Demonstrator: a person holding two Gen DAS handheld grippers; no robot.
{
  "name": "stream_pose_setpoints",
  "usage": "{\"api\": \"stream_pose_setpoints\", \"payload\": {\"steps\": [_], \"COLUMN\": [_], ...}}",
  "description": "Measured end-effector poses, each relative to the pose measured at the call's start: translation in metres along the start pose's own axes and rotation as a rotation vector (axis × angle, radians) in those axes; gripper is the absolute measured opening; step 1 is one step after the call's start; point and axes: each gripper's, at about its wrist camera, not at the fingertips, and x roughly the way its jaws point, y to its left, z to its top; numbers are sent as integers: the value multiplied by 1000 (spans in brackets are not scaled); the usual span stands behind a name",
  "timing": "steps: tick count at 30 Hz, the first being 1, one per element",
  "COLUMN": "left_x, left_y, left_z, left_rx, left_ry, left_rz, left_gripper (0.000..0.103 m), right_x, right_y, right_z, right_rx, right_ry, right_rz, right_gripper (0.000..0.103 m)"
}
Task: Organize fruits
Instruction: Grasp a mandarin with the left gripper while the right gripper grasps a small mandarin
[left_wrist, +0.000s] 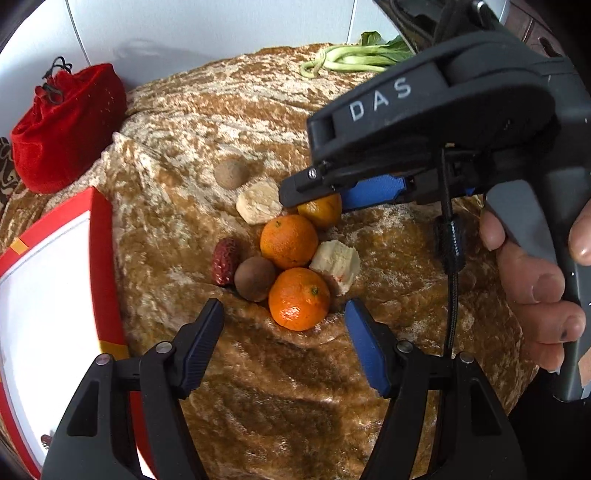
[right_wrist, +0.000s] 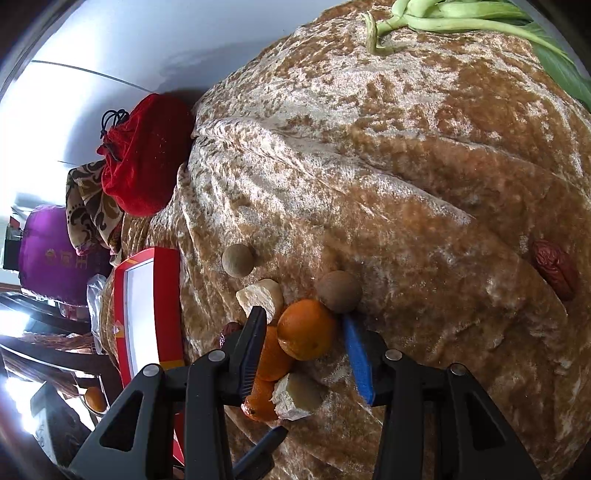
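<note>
Red-rimmed tray (left_wrist: 107, 258) beside the oranges (left_wrist: 289, 240); contents hidden.

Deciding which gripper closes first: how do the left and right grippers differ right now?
The left gripper hangs wide open just short of the nearest orange, touching nothing. The right gripper has its fingers straddling the far orange, narrower, though contact is unclear. Both point into the fruit cluster on the brown cloth.

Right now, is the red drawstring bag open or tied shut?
Shut: the red drawstring bag has its neck gathered tight under the knotted black cord.
</note>
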Motion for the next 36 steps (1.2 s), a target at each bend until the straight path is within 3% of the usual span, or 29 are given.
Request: {"api": "stream_pose_setpoints", "payload": {"steps": [15, 24, 26, 30, 36], "left_x": [12, 17, 16, 10, 6], "left_y": [-5, 2, 5, 3, -1], "left_z": [-1, 4, 5, 4, 6], "left_rx": [2, -7, 4, 30, 47], "left_ry": [8, 7, 7, 1, -4], "left_rz": [-42, -56, -53, -74, -71], "left_gripper": [63, 59, 56, 37, 33], "right_x": [0, 3, 2, -3, -8], "right_y": [4, 7, 7, 3, 7], "right_z": [-2, -1, -1, 0, -4], "right_rx": [-30, -72, -69, -61, -71], "right_ry": [-9, 2, 0, -1, -4], "right_rz": [-41, -54, -46, -30, -21], "right_gripper": [35, 35, 34, 34, 34]}}
